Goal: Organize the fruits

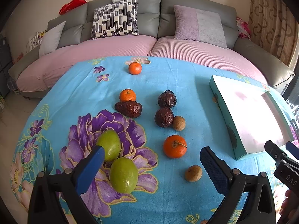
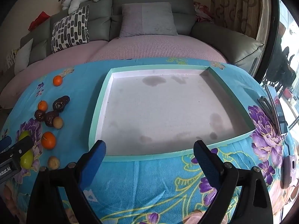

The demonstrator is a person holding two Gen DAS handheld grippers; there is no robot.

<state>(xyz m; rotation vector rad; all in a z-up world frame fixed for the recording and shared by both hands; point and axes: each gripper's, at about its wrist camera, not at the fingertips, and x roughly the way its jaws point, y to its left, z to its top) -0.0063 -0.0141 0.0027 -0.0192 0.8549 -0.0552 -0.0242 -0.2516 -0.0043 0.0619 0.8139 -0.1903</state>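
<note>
Fruit lies loose on the blue floral cloth. Two green fruits sit nearest my left gripper, which hangs open above them with nothing between its fingers. Further off are three oranges, three dark wrinkled fruits and two small brown round fruits. A shallow teal box with a white, stained floor stands to the right, with nothing in it. My right gripper is open over the box's near rim, holding nothing. The left gripper shows at the right wrist view's left edge.
A grey sofa with pink seat covers and cushions runs behind the table. A phone and a small pink device lie on the cloth to the right of the box. A curtain and window are at the far right.
</note>
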